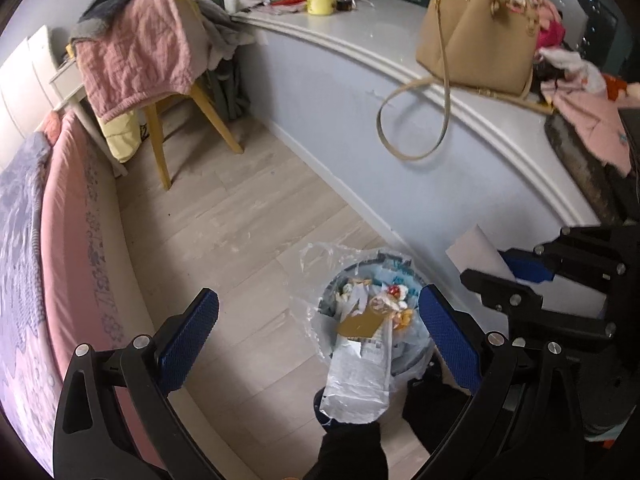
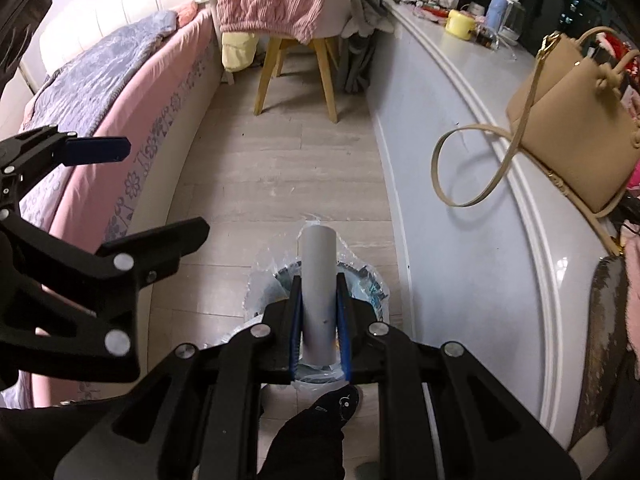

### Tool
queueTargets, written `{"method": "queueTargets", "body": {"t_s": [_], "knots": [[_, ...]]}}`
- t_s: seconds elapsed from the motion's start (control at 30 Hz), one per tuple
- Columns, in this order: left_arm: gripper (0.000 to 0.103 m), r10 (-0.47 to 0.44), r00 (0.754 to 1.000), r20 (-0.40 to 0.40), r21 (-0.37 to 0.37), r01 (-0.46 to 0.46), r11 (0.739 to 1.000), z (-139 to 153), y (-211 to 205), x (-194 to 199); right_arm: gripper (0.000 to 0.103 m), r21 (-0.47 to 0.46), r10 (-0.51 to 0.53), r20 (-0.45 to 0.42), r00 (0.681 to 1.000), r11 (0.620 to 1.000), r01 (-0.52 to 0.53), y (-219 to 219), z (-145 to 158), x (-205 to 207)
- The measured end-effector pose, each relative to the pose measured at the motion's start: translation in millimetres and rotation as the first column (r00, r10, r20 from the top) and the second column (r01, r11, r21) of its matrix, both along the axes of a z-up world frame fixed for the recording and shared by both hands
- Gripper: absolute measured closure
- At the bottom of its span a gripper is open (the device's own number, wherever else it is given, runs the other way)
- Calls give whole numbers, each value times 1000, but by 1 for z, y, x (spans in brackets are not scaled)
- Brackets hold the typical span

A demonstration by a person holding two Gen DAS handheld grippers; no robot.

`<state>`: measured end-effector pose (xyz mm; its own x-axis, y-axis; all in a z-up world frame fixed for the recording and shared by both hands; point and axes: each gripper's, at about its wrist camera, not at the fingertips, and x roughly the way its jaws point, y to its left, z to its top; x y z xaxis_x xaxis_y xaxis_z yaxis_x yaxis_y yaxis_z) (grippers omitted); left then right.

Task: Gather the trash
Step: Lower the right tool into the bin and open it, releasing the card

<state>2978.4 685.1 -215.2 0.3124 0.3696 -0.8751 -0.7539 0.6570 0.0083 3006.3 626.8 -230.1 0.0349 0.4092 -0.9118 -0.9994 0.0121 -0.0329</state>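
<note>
Surroundings: bed (image 2: 132, 92) w/ pink sheet and grey-blue blanket runs along your left; pale curved ledge (image 1: 360, 56) runs along your right. Narrow strip of pale wood-look floor (image 1: 224, 216) between them.
Ahead: yellow-legged chair (image 2: 296, 76) draped w/ pink quilted cloth (image 1: 136, 56), well apart from bin.
On ledge: tan handbag (image 1: 476, 44), smooth, strap looping down over the wall face; yellow mug (image 1: 320, 2) farther back; pink clothes at the near right end.
In the way: nothing betw. your grippers and bin; your dark-clad leg and foot (image 2: 332, 404) sit just below it in both views.
Bin: trash bin (image 1: 376, 320) on floor near the ledge wall, lined w/ crinkled clear plastic bag (image 1: 316, 260); holds crumpled wrappers, gold card, a white-grey pouch sticking out toward you.
Left gripper (image 1: 320, 340): jaws wide apart, nothing betw. them; blue textured pads; tilted down, bin framed betw. the fingers.
Right gripper (image 2: 320, 328): clamped on grey tube (image 2: 318, 280), pads pressing both sides. Points fwd and down, directly above bin.
Tube: smooth matte cylinder, flat end, sticks out past the fingertips over the bin mouth. Not yet in bin.
</note>
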Motion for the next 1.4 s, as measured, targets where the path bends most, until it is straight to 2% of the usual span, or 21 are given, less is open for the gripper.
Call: {"method": "queueTargets", "body": {"t_s": [0.13,0.5,0.63,0.87,0.93,1.1,1.4], "knots": [[6,12,999,-33,-12,-12,1000,-31,5,8,87,-22,6,-15,1000,1000,-6,5,-26,9],[6,146,987,-69,-52,-150,987,-120,21,14,87,-88,-4,-18,1000,996,2,11,-110,24],[6,169,982,-86,-94,-177,980,-156,20,9,87,-116,-2,-20,1000,993,0,9,-137,28],[6,130,984,-118,-109,-143,984,-209,14,11,87,-143,8,-14,1000,990,-10,4,-183,35],[6,130,983,-127,-91,-142,986,-218,14,11,87,-150,7,-16,1000,989,-10,4,-195,36],[6,132,984,-118,-108,-145,983,-236,16,16,87,-149,33,-6,999,988,-33,3,-222,34],[6,20,995,-100,-97,-30,995,-263,1,44,87,-178,40,-39,998,983,-46,-2,-267,44]]}}
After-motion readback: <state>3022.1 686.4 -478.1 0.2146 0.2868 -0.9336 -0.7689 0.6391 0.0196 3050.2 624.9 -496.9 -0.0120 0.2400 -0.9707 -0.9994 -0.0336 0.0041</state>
